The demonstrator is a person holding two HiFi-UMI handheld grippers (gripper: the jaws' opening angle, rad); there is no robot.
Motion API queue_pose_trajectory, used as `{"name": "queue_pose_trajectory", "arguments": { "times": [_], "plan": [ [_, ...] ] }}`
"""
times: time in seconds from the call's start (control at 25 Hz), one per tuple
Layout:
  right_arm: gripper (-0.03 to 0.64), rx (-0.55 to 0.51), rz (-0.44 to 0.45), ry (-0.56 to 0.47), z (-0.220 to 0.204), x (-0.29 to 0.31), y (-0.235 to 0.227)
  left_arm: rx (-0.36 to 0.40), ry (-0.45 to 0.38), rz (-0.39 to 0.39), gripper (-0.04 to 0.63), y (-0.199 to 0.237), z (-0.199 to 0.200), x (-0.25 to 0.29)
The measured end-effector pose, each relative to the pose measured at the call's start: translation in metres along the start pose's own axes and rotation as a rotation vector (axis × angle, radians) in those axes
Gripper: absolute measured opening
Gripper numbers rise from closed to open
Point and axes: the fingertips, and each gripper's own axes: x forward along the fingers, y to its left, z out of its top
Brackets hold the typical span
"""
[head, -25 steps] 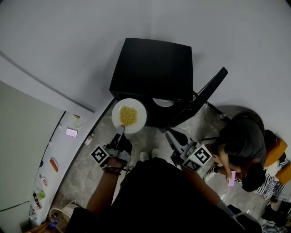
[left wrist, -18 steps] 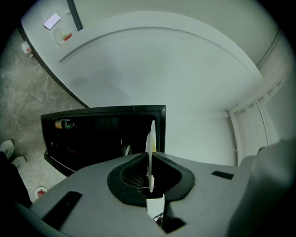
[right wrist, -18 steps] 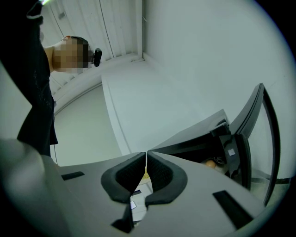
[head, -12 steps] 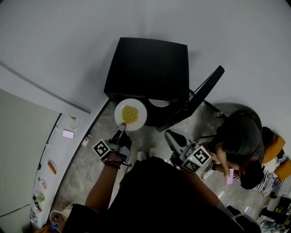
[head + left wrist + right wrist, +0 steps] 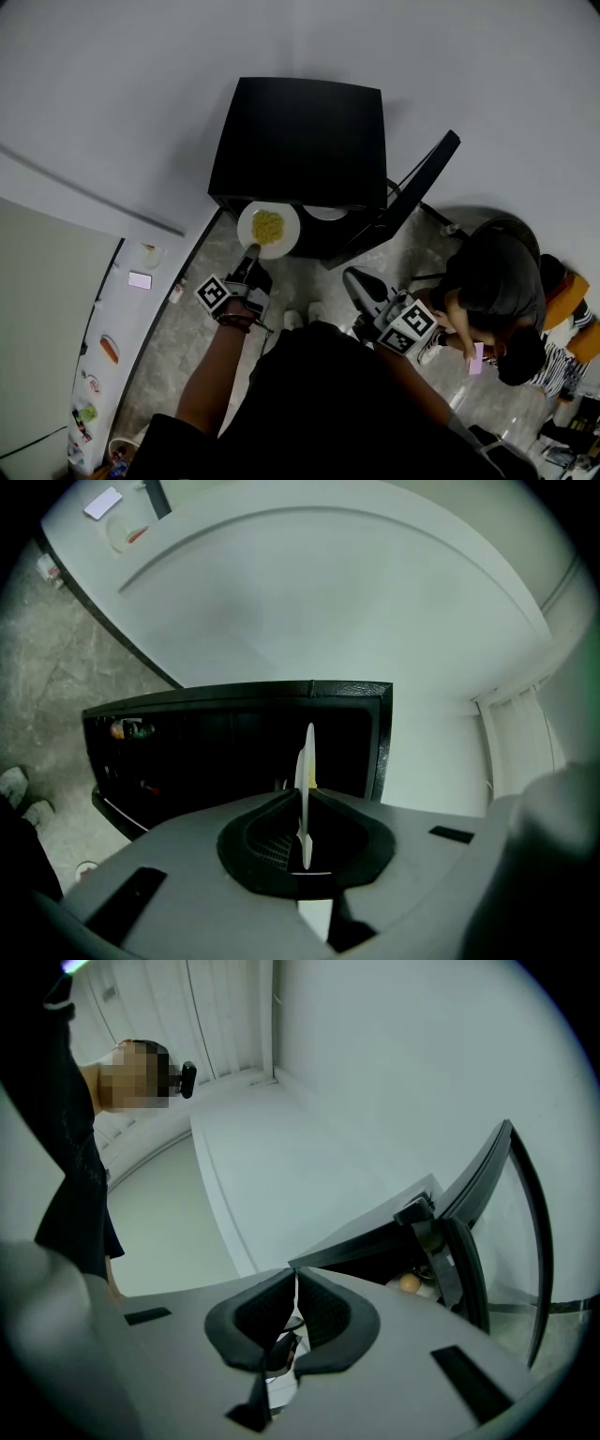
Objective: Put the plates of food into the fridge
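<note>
By the fridge (image 5: 300,141), left tongs (image 5: 251,252) clamp the plate (image 5: 269,228) at its rim.

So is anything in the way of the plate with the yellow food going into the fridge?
Nothing visible is. The fridge has its door swung open, and the plate, clamped in the left gripper, is right at the opening. A white thing sits inside, off to one side of it.

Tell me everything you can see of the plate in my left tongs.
The plate is round, white and smooth, with a small mound of yellow food at its centre. Held roughly level, with the left tongs shut on its near rim, it hangs at the open front of the black fridge.
</note>
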Motion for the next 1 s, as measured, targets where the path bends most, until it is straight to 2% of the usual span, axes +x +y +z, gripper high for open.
{"name": "queue_pose_trajectory", "arguments": {
  "times": [0.48, 1.0],
  "plan": [
    [0.032, 0.019, -0.034, 0.013, -0.003, -0.007, -0.011, -0.011, -0.028, 0.04, 0.041, 0.038, 0.022, 0.034],
    [0.032, 0.031, -0.057, 0.013, -0.004, -0.005, -0.02, -0.06, -0.066, 0.072, 0.041, 0.05, 0.041, 0.066]
  ]
}}
